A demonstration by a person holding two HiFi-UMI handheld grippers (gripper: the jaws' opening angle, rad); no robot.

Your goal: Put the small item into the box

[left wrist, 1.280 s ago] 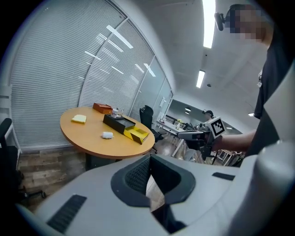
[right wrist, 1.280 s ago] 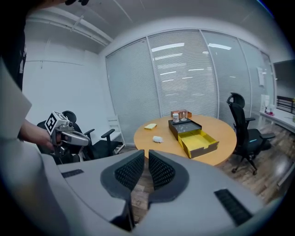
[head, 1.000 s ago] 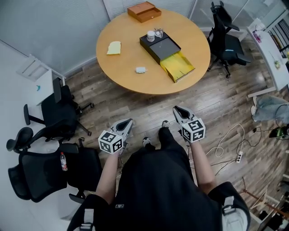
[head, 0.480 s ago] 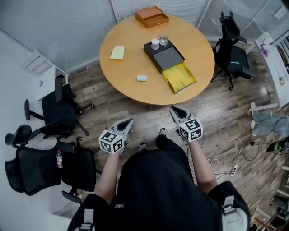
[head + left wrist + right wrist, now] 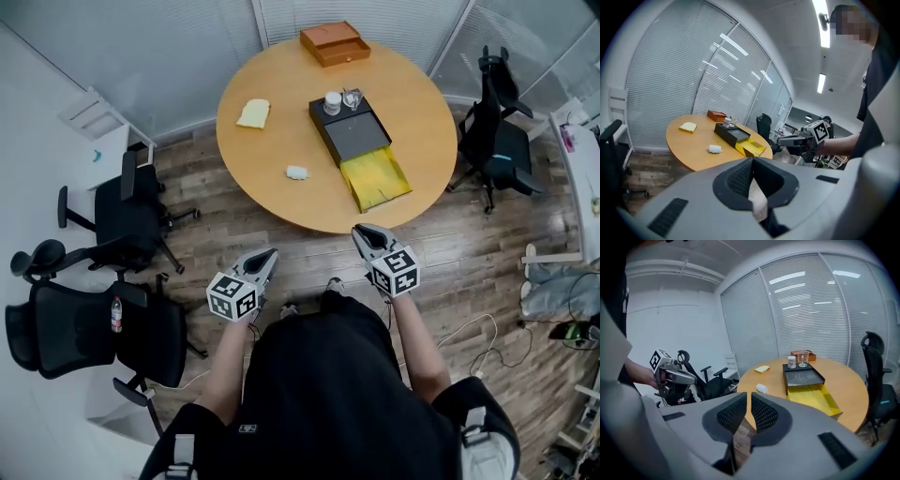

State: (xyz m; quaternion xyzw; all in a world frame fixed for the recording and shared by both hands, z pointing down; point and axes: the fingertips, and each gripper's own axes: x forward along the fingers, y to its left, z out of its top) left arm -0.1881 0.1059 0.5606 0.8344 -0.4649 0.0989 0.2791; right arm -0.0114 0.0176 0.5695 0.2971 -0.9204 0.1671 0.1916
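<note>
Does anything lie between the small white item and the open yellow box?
Nothing visible does: only bare table lies between the item and the yellow box. The cup and glass stand farther back.

Your head view looks steeply down from high above the table point(image 5: 272, 159), taking in the floor point(image 5: 206, 244) around it. Each gripper view looks low along its own jaws toward that table, from well off. All three share the table and box point(image 5: 349, 131). The left gripper view catches the right gripper point(image 5: 780, 139), and the right gripper view catches the left gripper point(image 5: 693, 377).
</note>
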